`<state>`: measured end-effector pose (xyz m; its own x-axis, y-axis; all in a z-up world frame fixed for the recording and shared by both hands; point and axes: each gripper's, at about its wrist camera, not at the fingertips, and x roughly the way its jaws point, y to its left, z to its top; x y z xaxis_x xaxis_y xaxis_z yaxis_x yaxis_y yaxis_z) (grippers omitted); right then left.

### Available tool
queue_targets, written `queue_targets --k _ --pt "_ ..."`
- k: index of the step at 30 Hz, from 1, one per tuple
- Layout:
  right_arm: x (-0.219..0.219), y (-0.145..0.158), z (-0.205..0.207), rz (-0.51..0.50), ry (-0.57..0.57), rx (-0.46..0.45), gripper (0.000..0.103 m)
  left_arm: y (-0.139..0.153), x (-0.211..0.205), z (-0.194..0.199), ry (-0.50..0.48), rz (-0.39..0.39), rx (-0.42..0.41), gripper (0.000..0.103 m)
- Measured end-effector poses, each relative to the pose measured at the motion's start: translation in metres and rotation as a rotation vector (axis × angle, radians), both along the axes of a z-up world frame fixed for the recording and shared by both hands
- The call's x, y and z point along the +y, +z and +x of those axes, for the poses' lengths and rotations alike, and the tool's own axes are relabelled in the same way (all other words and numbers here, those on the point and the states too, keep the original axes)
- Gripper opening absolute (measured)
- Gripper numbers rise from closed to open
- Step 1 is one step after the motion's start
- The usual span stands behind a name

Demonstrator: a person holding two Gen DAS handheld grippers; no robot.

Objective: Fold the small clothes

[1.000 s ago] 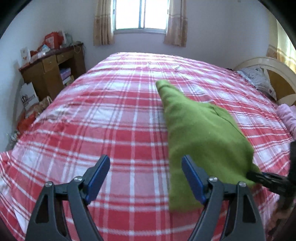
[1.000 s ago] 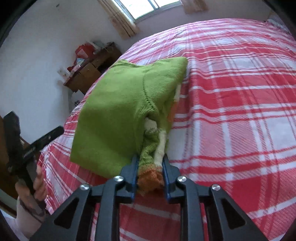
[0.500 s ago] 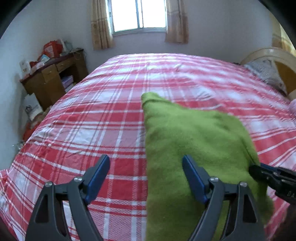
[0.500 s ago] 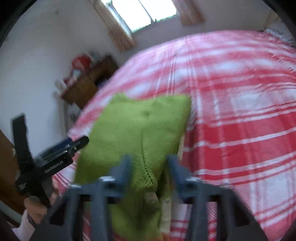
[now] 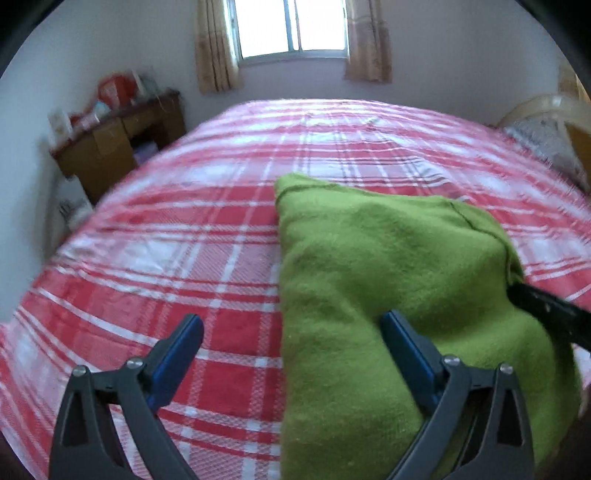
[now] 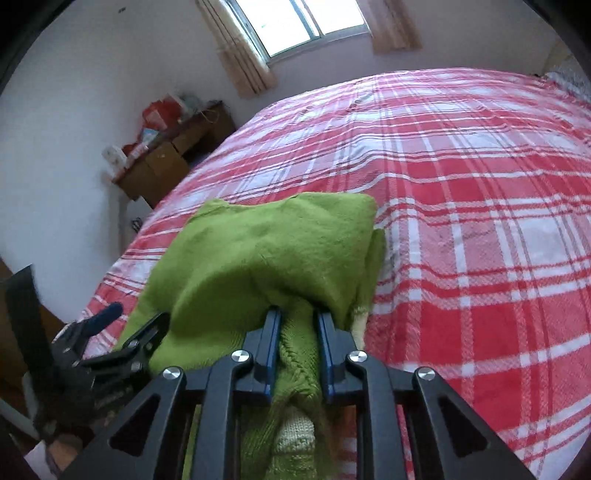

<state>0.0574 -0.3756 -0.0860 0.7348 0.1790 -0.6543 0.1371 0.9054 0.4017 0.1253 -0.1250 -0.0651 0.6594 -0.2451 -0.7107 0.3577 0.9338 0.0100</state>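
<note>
Right tool: jaws pressed nearly together, pinching a bunched edge of the green sweater between the blue pads. A knitted strip of it runs down between the fingers, with a cream ribbed part at the bottom centre of the right wrist frame.

Left tool: jaws spread wide, gripping nothing. Its right-hand blue pad sits over the sweater, the left-hand pad over bare bedspread; contact with the fabric can't be judged. In the right wrist view the left tool shows at lower left, one finger against the sweater's left edge.

Sweater position: lying on the red and white plaid bed, folded into a thick pad. Left wrist view: fills centre to lower right, one corner pointing toward frame centre. Right wrist view: centre to lower left, near the bed's edge at the left, its near end lifted into the right tool.

A tip of the right tool enters the left wrist frame at the right edge, touching the sweater's right side.

Background: wooden desk with red clutter on top at upper left, curtained window at top centre, headboard and pillow at the far right edge of the left wrist view. Left wrist frame slightly motion-blurred at the edges.
</note>
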Motion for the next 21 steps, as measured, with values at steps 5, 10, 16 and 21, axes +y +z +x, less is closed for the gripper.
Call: queue_targets --k 5,10,16,21 --pt "-0.001 0.03 -0.033 -0.033 -0.075 -0.077 0.019 -0.01 0.026 0.011 -0.069 -0.179 0.159 0.101" --pt "0.023 0.051 -0.001 -0.155 0.049 -0.094 0.02 -0.008 0.019 -0.002 -0.073 -0.137 0.117 0.101" --pt "0.028 0.005 0.048 -0.165 0.081 0.047 0.019 -0.007 0.013 -0.004 -0.057 -0.092 0.067 0.102" --pt "0.018 0.025 0.006 -0.069 0.017 -0.017 0.019 -0.006 0.014 -0.003 -0.056 -0.086 0.061 0.102"
